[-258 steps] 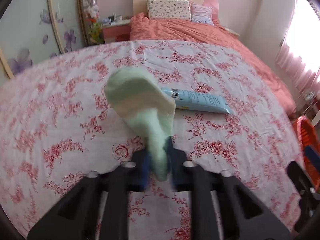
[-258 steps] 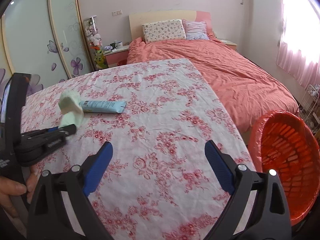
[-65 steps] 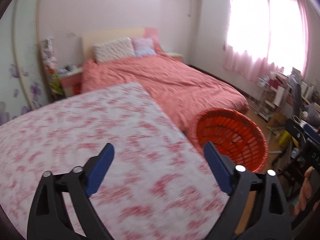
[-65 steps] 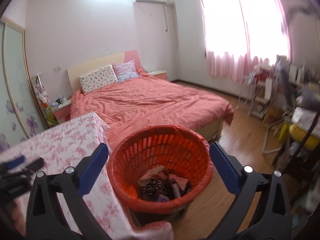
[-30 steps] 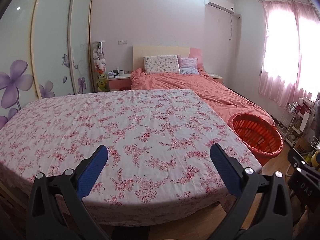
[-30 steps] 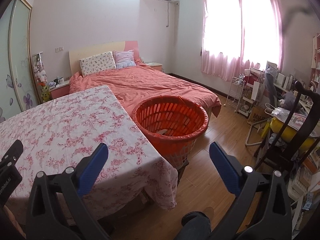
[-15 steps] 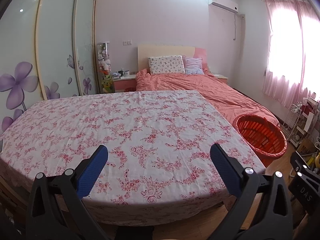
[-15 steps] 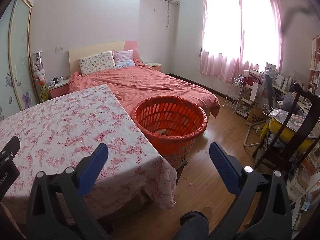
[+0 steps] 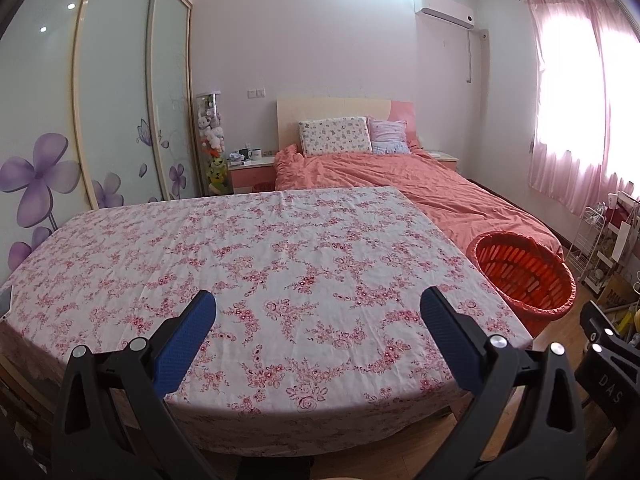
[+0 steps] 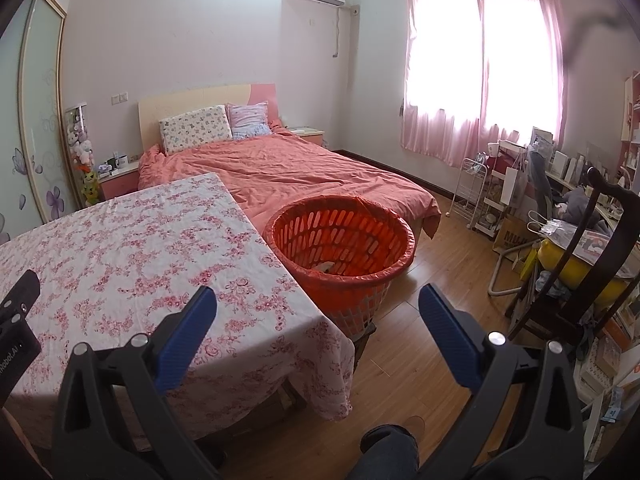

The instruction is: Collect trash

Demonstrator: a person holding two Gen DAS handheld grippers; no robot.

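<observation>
An orange slatted basket (image 10: pixel 340 236) stands on the wooden floor at the right corner of the table, between it and the bed; a pale scrap (image 10: pixel 325 267) shows at its bottom. The same basket (image 9: pixel 524 276) sits right of the table in the left wrist view. The table (image 9: pixel 260 256) wears a white cloth with red flowers, and no loose item shows on it. My left gripper (image 9: pixel 318 308) is open over the table's near edge, holding nothing. My right gripper (image 10: pixel 318 306) is open and empty, held back from the basket above the table corner.
A bed with a coral cover (image 10: pixel 304 172) lies behind the table. A dark wooden chair (image 10: pixel 592 264), a white rack (image 10: pixel 472 192) and clutter fill the right side. A person's knee (image 10: pixel 390 452) shows at the bottom. Sliding flower-printed doors (image 9: pixel 100 120) line the left wall.
Both grippers have drawn back and up from the table and basket; a second ago they were slightly nearer. The green cloth and blue tube seen earlier on the table are gone.
</observation>
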